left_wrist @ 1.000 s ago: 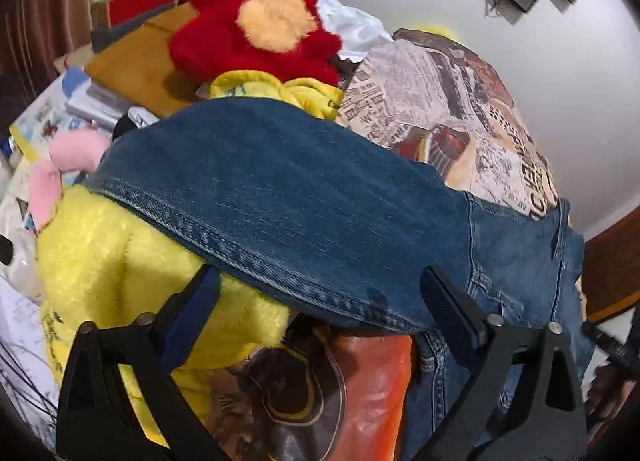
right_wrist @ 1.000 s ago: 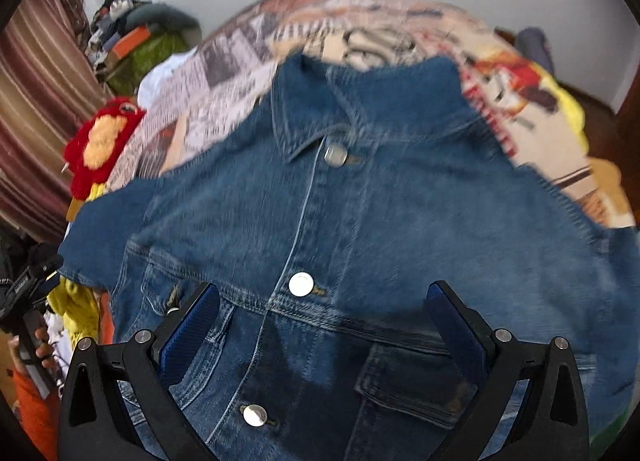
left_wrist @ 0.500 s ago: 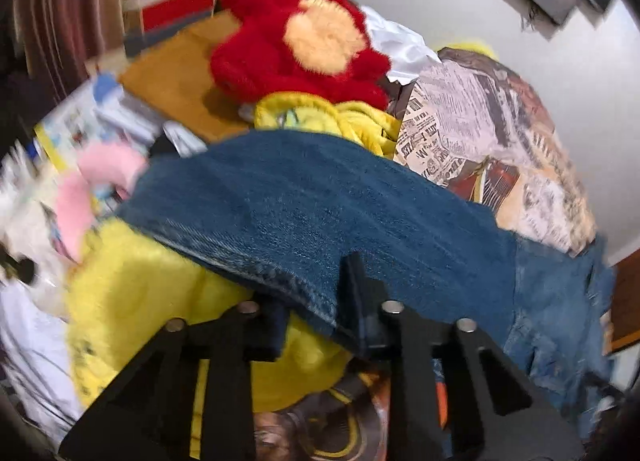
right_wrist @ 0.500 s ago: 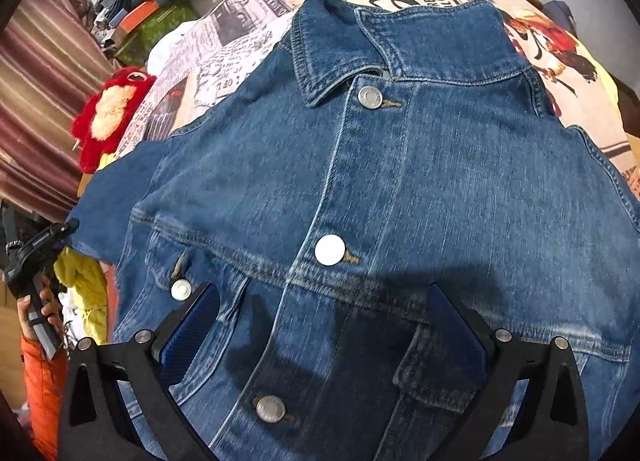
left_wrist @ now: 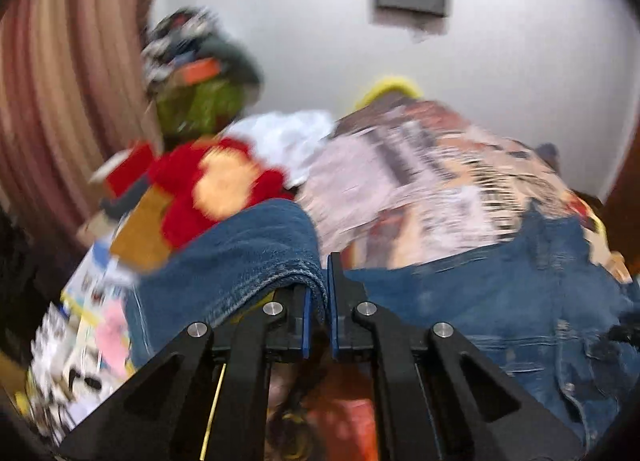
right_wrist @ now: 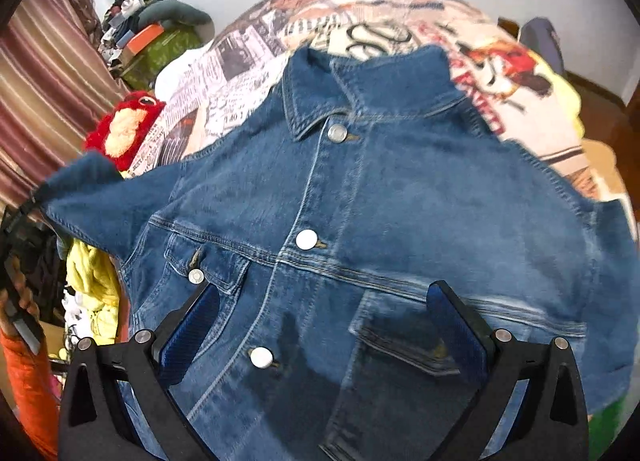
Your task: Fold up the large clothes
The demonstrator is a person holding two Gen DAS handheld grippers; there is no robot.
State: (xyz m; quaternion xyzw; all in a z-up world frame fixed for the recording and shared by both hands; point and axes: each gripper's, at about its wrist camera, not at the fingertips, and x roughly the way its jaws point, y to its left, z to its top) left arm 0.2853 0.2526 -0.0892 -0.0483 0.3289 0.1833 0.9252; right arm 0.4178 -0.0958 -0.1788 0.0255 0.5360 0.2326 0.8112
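Observation:
A blue denim jacket (right_wrist: 360, 201) lies front up, buttoned, on a bed with a newspaper-print cover (right_wrist: 248, 61). My left gripper (left_wrist: 319, 301) is shut on the cuff of the jacket's sleeve (left_wrist: 248, 261) and holds it lifted. In the right wrist view that sleeve (right_wrist: 92, 197) stretches out to the left, raised off the bed. My right gripper (right_wrist: 320, 321) is open and empty, hovering over the jacket's lower front between its chest pockets.
A red plush toy (left_wrist: 212, 189) and yellow cloth (right_wrist: 92, 273) lie left of the jacket. A pile of clothes and bags (right_wrist: 156, 37) stands by the striped curtain (right_wrist: 40, 81). A white wall rises behind the bed.
My left gripper has closed fully on the sleeve cuff and lifted it, tilting the view upward. My right gripper has stayed open over the jacket's front, with little movement.

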